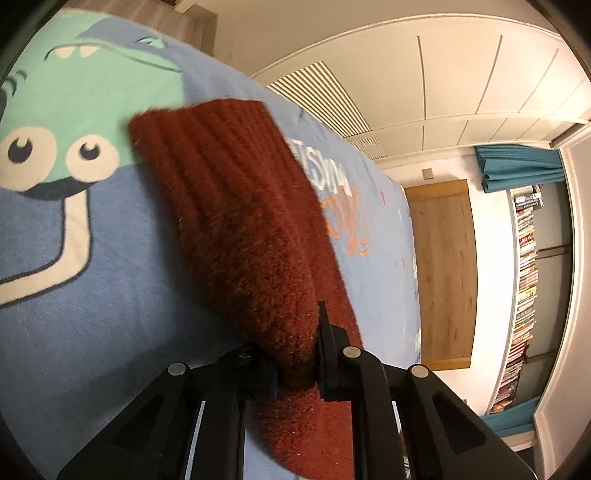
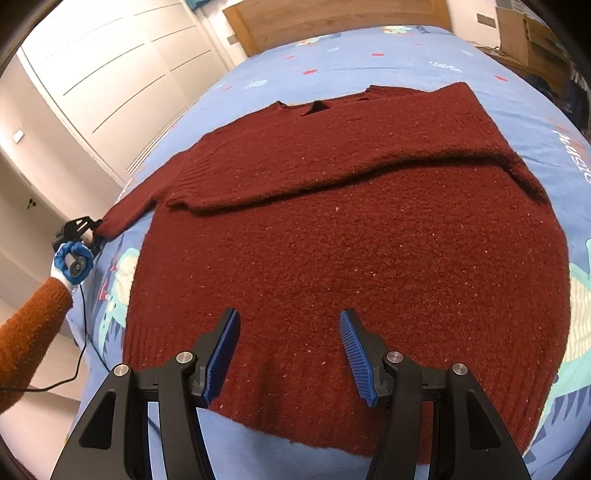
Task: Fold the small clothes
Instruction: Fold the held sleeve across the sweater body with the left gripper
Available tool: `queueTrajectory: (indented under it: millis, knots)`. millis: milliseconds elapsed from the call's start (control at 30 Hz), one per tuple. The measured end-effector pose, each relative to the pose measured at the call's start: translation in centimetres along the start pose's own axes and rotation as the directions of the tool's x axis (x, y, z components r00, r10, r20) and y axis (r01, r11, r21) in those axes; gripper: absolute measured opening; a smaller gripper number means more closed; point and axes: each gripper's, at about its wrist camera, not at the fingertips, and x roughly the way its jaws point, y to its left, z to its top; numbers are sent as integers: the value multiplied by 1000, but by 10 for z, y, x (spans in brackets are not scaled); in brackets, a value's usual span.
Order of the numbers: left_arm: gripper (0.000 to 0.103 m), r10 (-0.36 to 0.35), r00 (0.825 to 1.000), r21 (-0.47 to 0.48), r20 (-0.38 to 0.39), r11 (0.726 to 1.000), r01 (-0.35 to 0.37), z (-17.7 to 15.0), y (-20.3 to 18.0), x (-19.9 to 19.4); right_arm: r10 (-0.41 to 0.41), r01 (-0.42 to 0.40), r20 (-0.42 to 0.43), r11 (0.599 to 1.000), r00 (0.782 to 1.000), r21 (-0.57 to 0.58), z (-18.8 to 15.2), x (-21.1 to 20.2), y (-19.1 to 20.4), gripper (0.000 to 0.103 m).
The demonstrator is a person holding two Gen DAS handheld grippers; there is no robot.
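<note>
A dark red knit sweater (image 2: 351,236) lies flat on the blue bed sheet (image 2: 406,59), its right sleeve folded across the chest. My left gripper (image 1: 295,354) is shut on the end of the left sleeve (image 1: 236,206), which stretches out from the body; it also shows in the right wrist view (image 2: 86,230) at the bed's left edge. My right gripper (image 2: 290,354) is open and empty, hovering just above the sweater's bottom hem (image 2: 295,413).
The sheet carries a green cartoon print (image 1: 85,110). A wooden headboard (image 2: 332,18) stands at the far end. White wardrobe doors (image 2: 110,74) run along the left side. A black cable (image 2: 83,350) hangs by the bed edge. A bookshelf (image 1: 524,280) lines the wall.
</note>
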Motion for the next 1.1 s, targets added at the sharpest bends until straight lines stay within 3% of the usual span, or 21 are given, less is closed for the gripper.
queueTrajectory:
  millis: [400, 600, 900, 1100]
  knots:
    - [11, -52, 998, 73, -40, 996, 55, -22, -59, 9, 7, -8, 42, 1000, 999, 17, -5, -23, -11, 58]
    - [11, -124, 987, 122, -104, 983, 136, -48, -106, 19, 4, -7, 72, 999, 997, 46, -11, -40, -26, 58]
    - [11, -222, 946, 178, -235, 947, 267, -102, -186, 36, 5, -15, 121, 996, 993, 86, -22, -67, -47, 58]
    - [11, -245, 906, 237, -346, 912, 336, -154, -236, 47, 8, -24, 143, 994, 990, 107, -30, -80, -58, 58]
